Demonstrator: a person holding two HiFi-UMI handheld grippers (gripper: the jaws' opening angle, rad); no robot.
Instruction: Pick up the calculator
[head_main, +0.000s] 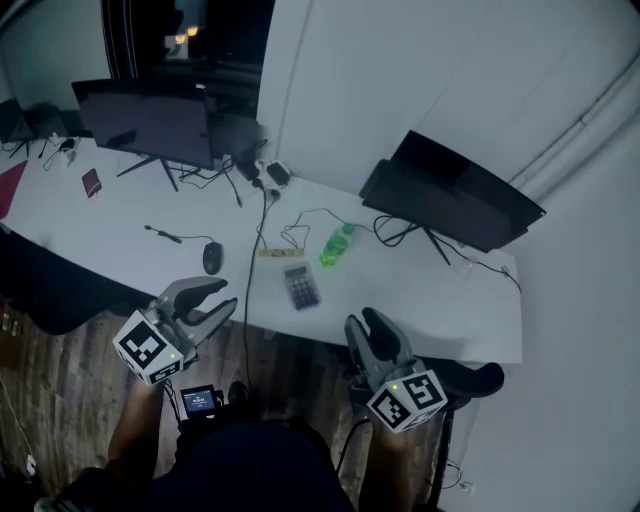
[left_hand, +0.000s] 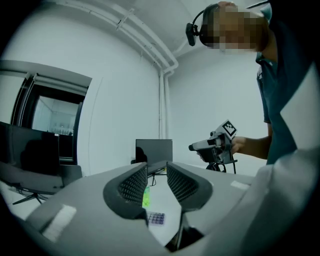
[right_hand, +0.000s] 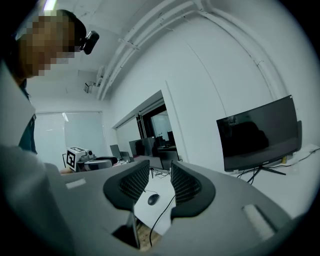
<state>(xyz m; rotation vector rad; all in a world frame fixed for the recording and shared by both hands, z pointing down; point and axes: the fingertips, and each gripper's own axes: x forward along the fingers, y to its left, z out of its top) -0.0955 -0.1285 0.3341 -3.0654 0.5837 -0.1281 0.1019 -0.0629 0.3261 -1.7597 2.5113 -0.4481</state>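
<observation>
Head view, left to right. Dark monitor (head_main: 150, 120) at the far left of the white table (head_main: 120, 215). A mouse (head_main: 212, 258) lies near the front edge. Left tool (head_main: 228, 297) is held off the front edge, short of the mouse, with its jaws closed down to a thin slit and nothing in them. Calculator (head_main: 301, 287) lies flat near the front edge at about mid-table, between the two tools and touched by neither. A green bottle (head_main: 336, 245) lies just behind it. Right tool (head_main: 368, 322) is held off the edge, right of the calculator, with its jaws likewise drawn together and empty. A second monitor (head_main: 455, 190) stands at the right end.
</observation>
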